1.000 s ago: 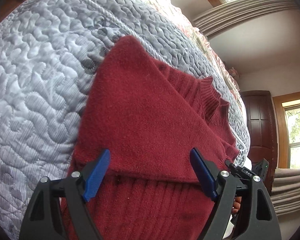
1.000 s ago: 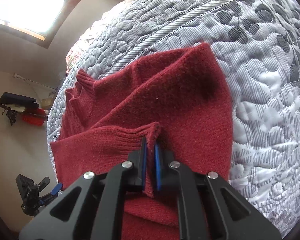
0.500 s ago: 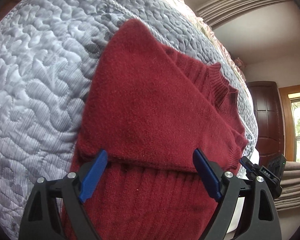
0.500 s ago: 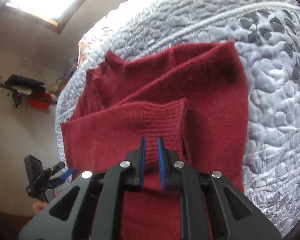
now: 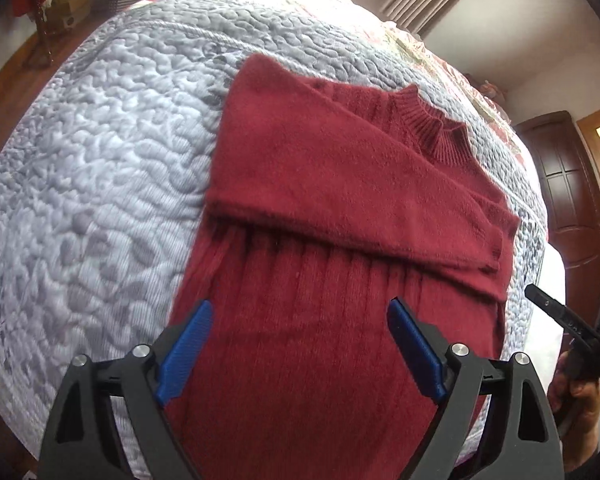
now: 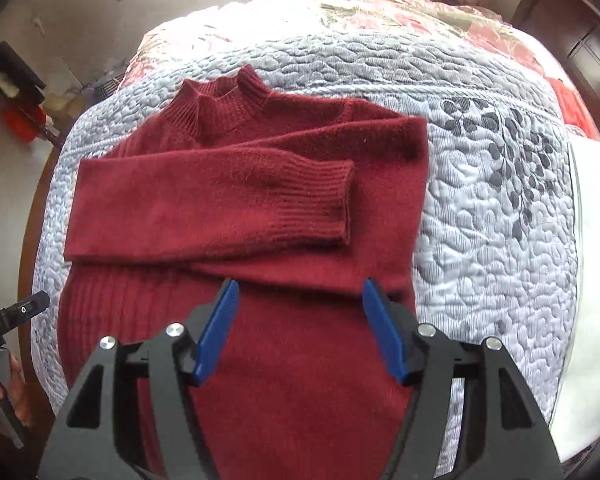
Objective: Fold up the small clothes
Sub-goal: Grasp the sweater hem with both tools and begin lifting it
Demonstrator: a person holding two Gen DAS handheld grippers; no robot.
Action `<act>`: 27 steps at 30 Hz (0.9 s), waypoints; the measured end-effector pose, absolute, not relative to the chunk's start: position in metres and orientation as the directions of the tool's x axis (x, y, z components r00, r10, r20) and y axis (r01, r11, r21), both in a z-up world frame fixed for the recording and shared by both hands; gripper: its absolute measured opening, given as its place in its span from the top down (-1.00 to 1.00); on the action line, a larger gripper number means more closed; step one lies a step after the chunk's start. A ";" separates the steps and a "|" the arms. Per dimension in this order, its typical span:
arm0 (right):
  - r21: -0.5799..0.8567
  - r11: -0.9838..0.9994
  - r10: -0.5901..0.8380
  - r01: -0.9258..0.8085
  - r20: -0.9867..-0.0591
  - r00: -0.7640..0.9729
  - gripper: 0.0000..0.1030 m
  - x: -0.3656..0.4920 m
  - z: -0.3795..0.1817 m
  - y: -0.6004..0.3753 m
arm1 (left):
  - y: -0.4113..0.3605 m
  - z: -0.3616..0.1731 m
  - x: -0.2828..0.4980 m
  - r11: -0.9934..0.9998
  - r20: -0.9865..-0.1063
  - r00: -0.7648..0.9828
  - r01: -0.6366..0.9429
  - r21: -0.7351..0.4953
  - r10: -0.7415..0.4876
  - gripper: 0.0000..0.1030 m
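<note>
A dark red knitted sweater (image 5: 340,208) (image 6: 236,184) lies flat on a grey quilted bed cover (image 5: 100,184) (image 6: 492,216), ribbed collar (image 6: 220,108) at the far end. Both sleeves are folded across its chest; the upper sleeve's ribbed cuff (image 6: 320,200) lies free on top. My left gripper (image 5: 300,344) hovers open above the sweater's lower body, nothing between its blue pads. My right gripper (image 6: 300,328) is also open over the lower body, just short of the folded sleeve. In each wrist view the other gripper shows at the frame's edge, held by a hand (image 5: 580,392) (image 6: 8,392).
A floral pink bedspread (image 6: 400,20) covers the far part of the bed. A white sheet (image 6: 592,280) lies at the right edge. A dark wooden door (image 5: 568,200) stands beyond the bed; clutter and a red object (image 6: 20,124) sit at the left wall.
My right gripper let go of the sleeve cuff, opened, and drew back; the sleeve now lies across the chest. My left gripper also pulled back, staying open.
</note>
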State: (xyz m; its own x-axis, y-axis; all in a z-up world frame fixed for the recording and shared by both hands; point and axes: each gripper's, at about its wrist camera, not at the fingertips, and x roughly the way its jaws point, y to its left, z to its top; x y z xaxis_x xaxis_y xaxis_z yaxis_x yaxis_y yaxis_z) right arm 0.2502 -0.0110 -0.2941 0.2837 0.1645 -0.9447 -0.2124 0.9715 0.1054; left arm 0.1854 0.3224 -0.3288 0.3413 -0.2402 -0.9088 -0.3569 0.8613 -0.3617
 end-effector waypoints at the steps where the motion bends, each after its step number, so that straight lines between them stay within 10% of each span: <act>1: 0.105 0.972 0.161 -0.210 -0.949 0.270 -0.37 0.236 -0.295 -0.013 | 0.319 -0.329 0.169 0.861 -0.914 0.327 -0.361 -0.357 -0.242 -0.74; 27: 0.537 0.813 0.572 0.227 -0.809 -0.135 -0.55 0.036 -0.428 -0.157 | 0.345 -0.421 -0.029 0.746 -0.911 0.035 -0.561 -0.359 -0.411 -0.78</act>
State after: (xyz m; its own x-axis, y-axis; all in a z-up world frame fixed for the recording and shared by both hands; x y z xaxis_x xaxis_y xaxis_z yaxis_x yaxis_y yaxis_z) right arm 0.0358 -0.1569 -0.4278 -0.1352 0.5719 -0.8091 0.2269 0.8128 0.5366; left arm -0.0290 0.3453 -0.4211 0.0352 -0.4115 -0.9107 -0.5613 0.7458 -0.3587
